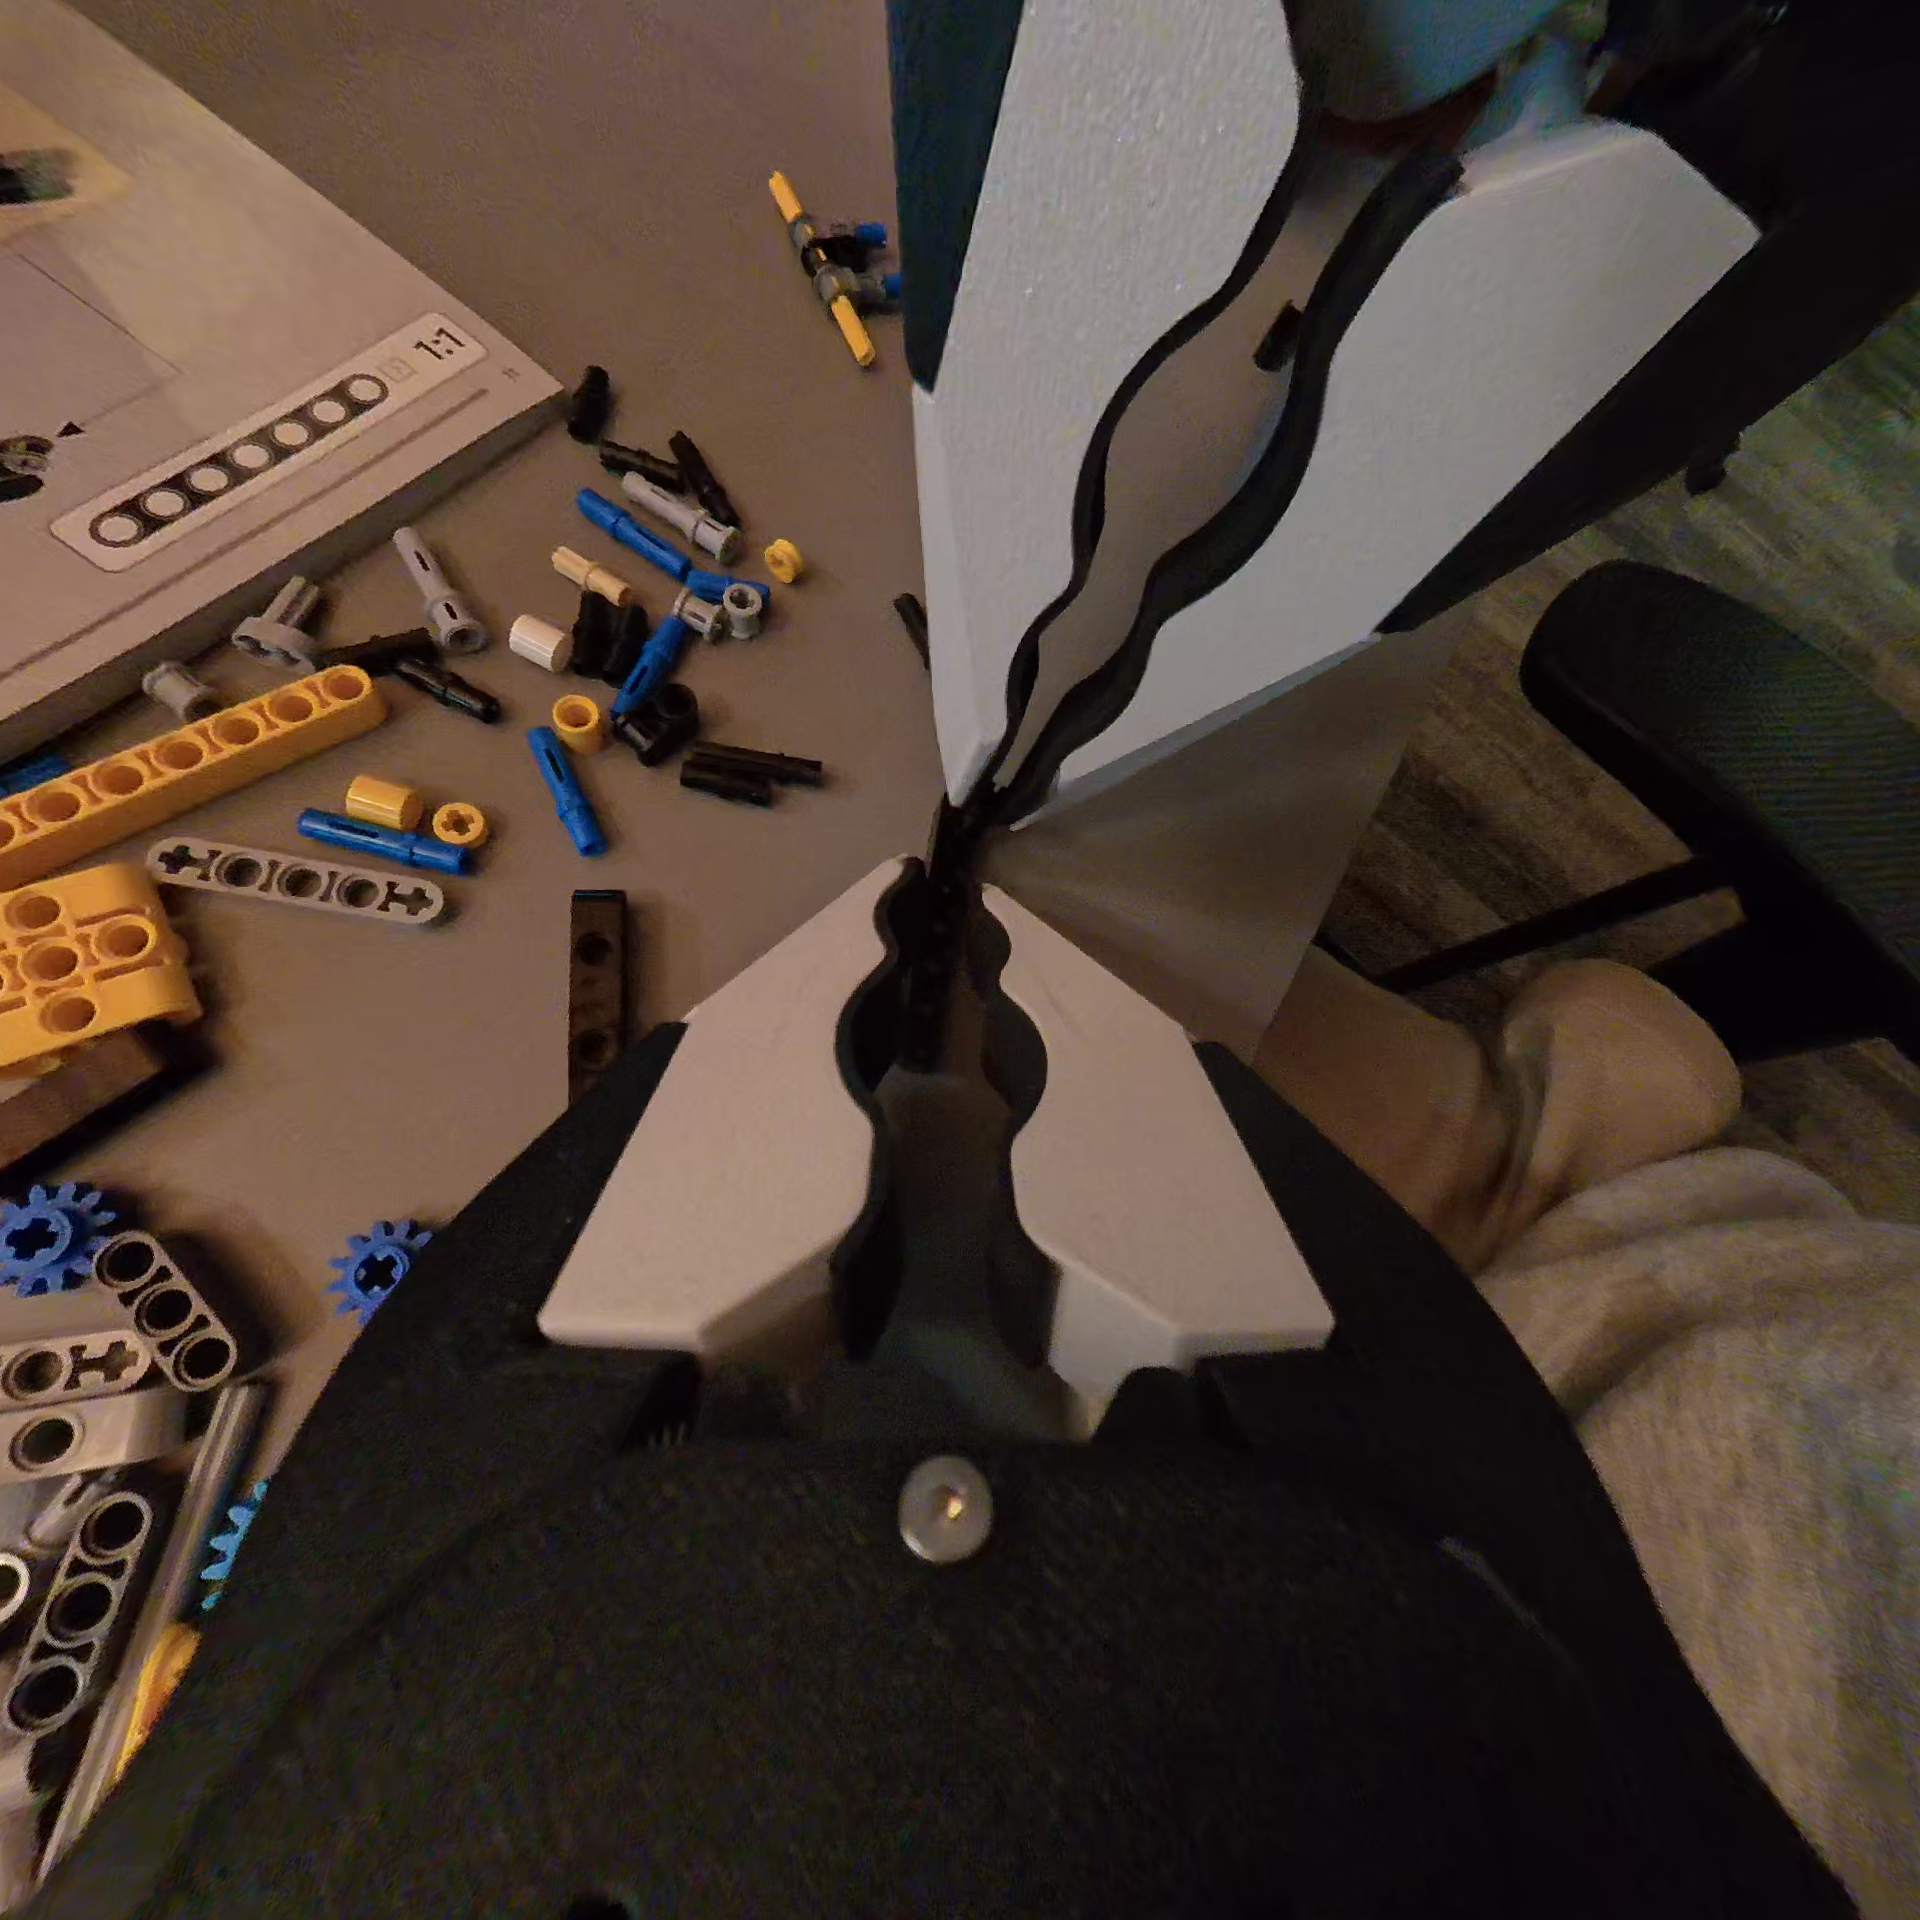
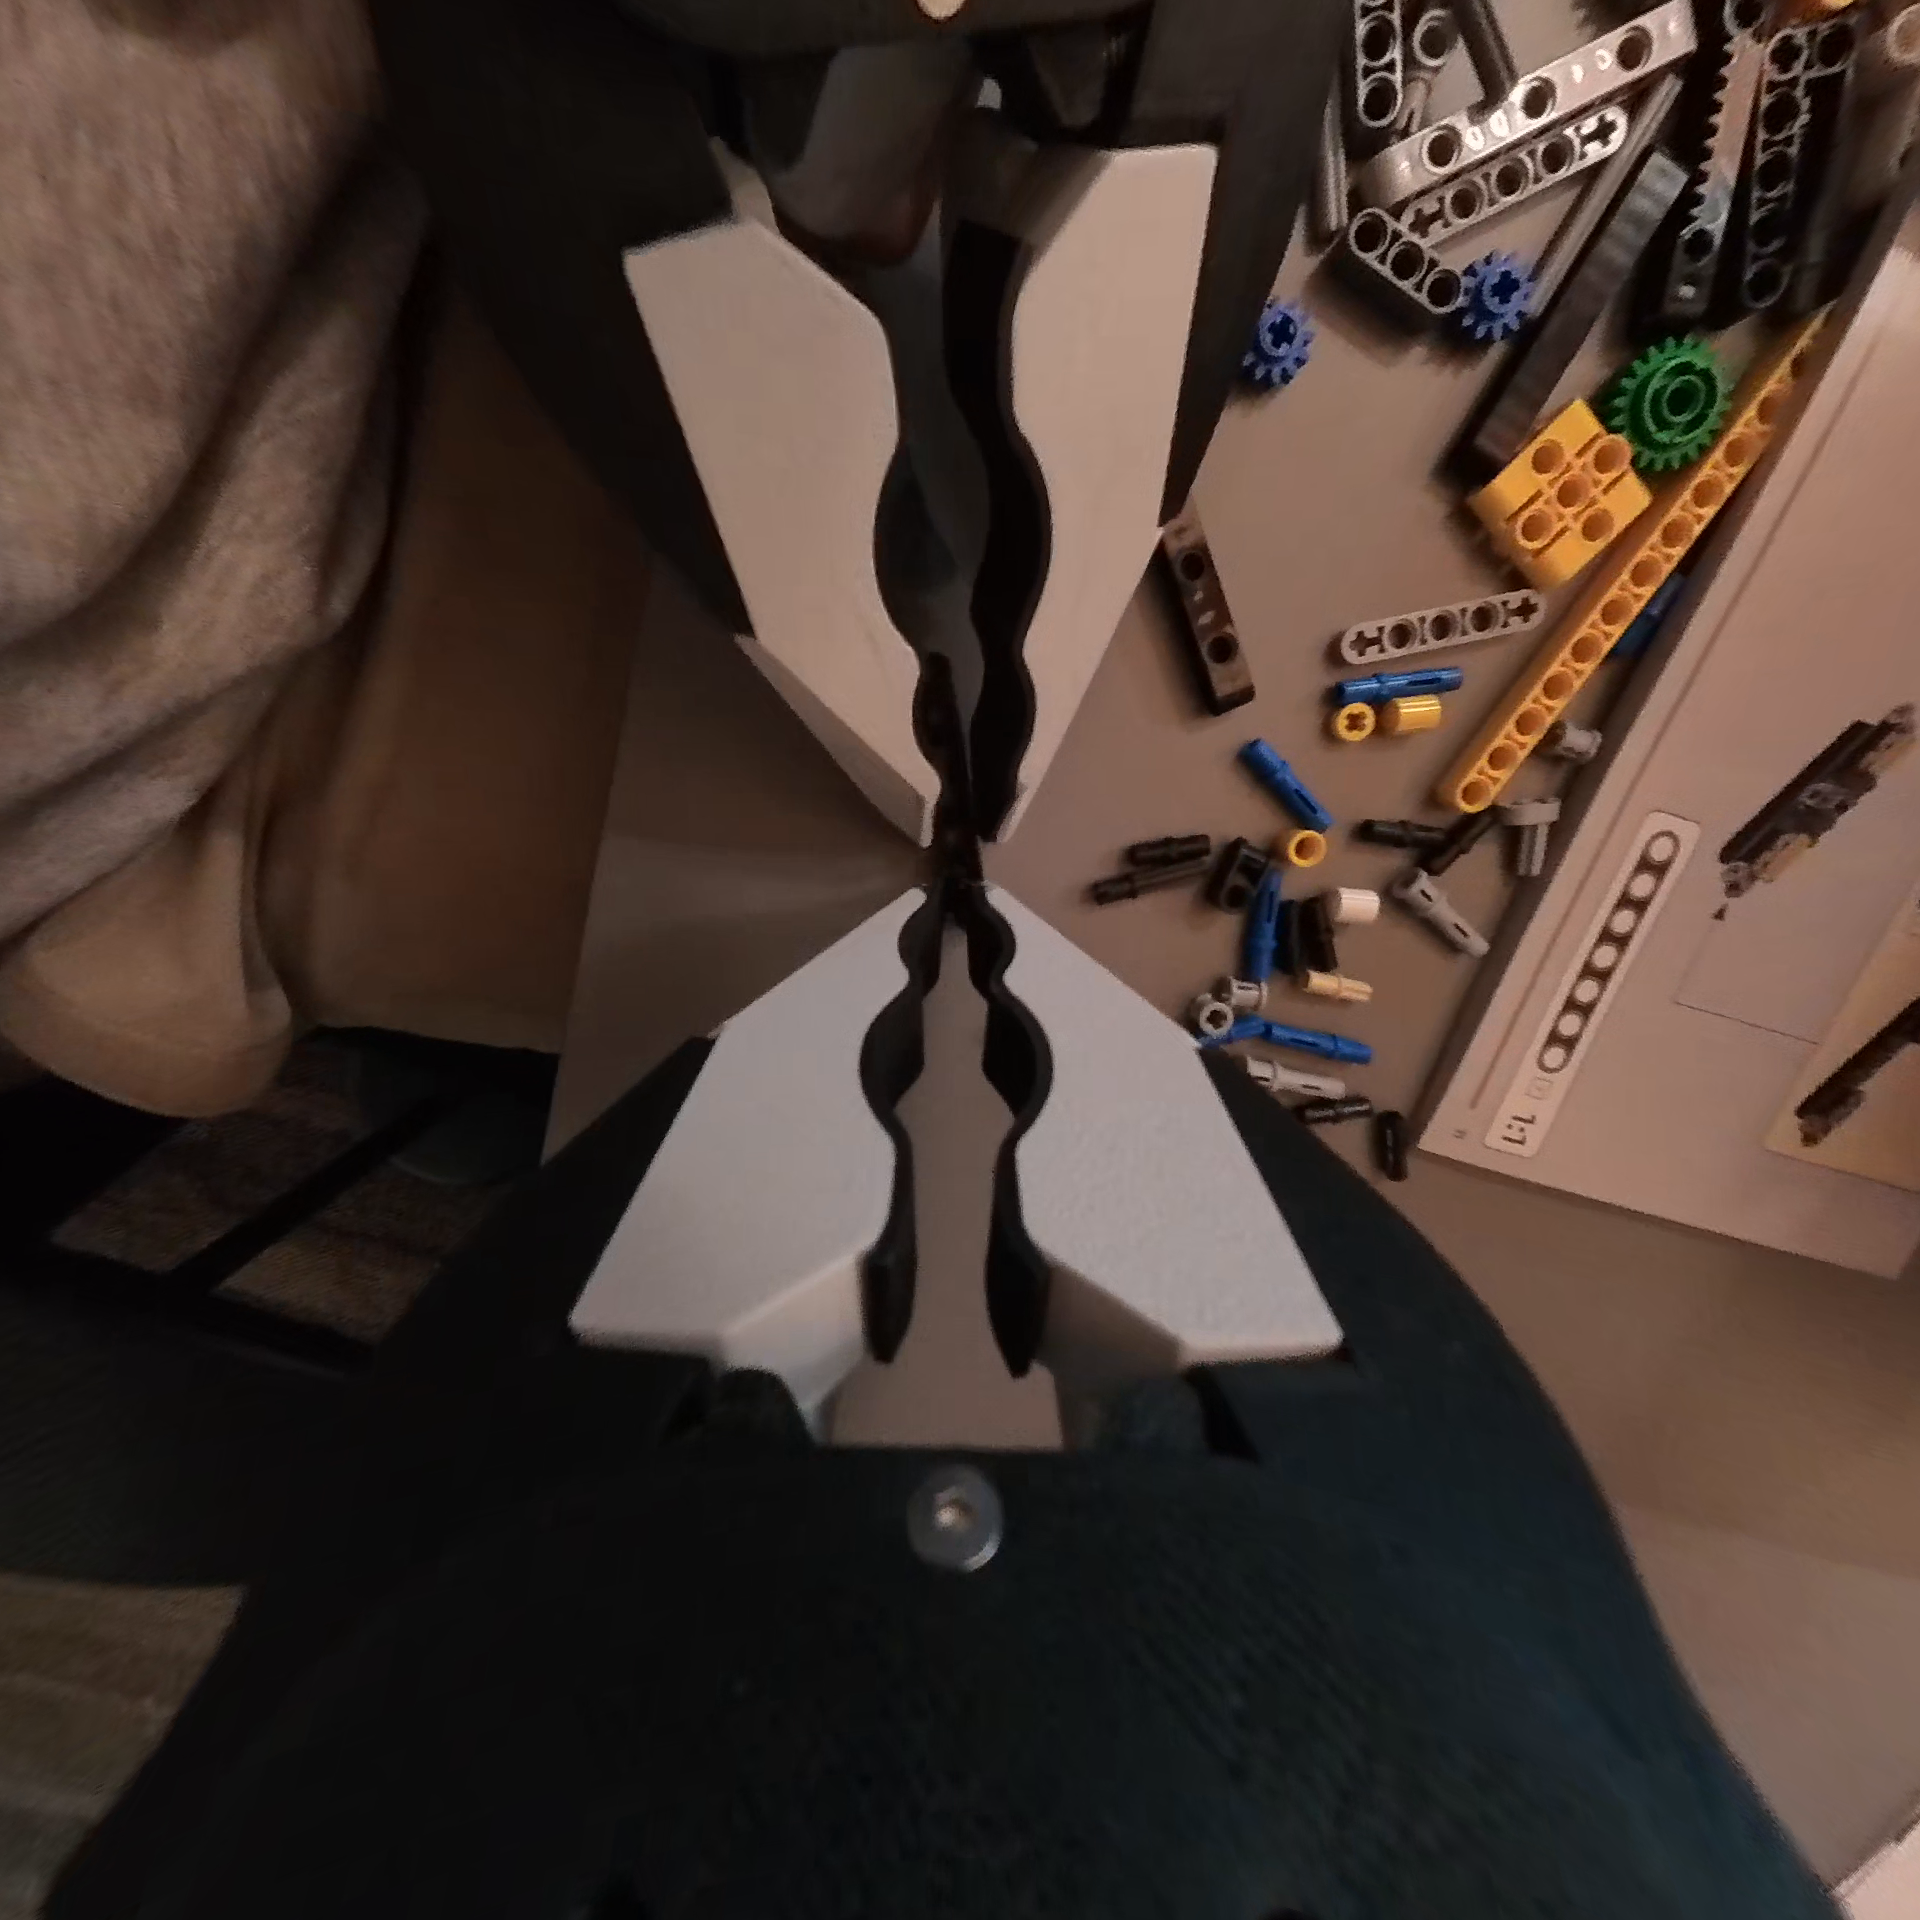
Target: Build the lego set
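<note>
My left gripper (image 1: 940,873) is shut on a thin black lego beam (image 1: 925,987) with holes, held upright between its pads. My right gripper (image 1: 982,795) comes in from above and meets it tip to tip. In the right wrist view my right gripper (image 2: 951,899) is shut at its tips on a small black piece touching the beam's end; it is too dark to tell what kind. The left gripper (image 2: 951,810) faces it from the top with the beam (image 2: 940,717) in it. Both are held just off the table's edge.
Loose parts lie on the grey table (image 1: 727,156): a long yellow beam (image 1: 187,758), blue pins (image 1: 566,774), black pins (image 1: 748,774), a black beam (image 1: 597,977), a blue gear (image 1: 47,1236), a green gear (image 2: 1668,400). An instruction booklet (image 1: 208,364) lies beyond. A person's leg (image 1: 1507,1091) and a chair (image 1: 1745,779) are beside the table. Both grippers' tips are close together, under 4 cm apart.
</note>
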A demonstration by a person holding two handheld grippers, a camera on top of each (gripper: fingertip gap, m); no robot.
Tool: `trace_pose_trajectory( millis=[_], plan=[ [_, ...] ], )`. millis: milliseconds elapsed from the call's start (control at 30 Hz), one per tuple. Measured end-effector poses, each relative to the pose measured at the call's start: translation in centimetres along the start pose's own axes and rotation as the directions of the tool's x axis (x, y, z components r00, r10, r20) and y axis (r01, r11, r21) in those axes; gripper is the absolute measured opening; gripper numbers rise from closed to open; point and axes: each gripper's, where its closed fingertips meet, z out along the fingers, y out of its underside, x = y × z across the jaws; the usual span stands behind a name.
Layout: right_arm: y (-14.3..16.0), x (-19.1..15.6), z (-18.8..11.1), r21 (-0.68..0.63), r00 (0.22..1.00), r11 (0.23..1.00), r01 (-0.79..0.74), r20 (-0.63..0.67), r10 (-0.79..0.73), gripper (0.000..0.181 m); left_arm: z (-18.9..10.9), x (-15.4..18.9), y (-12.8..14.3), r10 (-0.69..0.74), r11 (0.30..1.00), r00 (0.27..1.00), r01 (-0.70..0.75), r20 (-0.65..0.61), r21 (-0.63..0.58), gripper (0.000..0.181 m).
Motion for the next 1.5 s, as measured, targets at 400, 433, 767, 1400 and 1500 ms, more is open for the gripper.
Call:
trace_pose_trajectory(
  millis=[400, 433, 767, 1400, 1500],
  plan=[
    [0.01, -0.06, 0.20, 0.006, 0.998, 1.000, -0.023, 0.056, 0.023, 0.003, 0.05, 0.27, 0.11, 0.010, 1.000, 1.000, -0.010, -0.018, -0.007, 0.007],
    [0.03, -0.08, 0.19, 0.007, 0.998, 1.000, -0.029, 0.065, 0.028, 0.003, 0.06, 0.29, 0.12, 0.011, 1.000, 1.000, -0.011, -0.018, -0.007, 0.007],
    [0.09, -0.02, 0.22, 0.023, 0.990, 0.998, -0.059, 0.129, 0.055, 0.002, 0.06, 0.28, 0.16, 0.005, 1.000, 1.000, -0.005, -0.025, -0.008, 0.007],
    [0.41, -0.24, 0.92, -0.082, 0.992, 0.997, 0.016, 0.123, -0.006, 0.002, 0.07, 0.31, 0.15, 0.001, 1.000, 1.000, -0.001, -0.030, -0.007, 0.006],
    [0.40, -0.25, 0.93, -0.073, 0.994, 0.997, 0.015, 0.110, -0.007, 0.002, 0.07, 0.31, 0.15, 0.001, 1.000, 1.000, -0.001, -0.030, -0.007, 0.007]
  ],
)
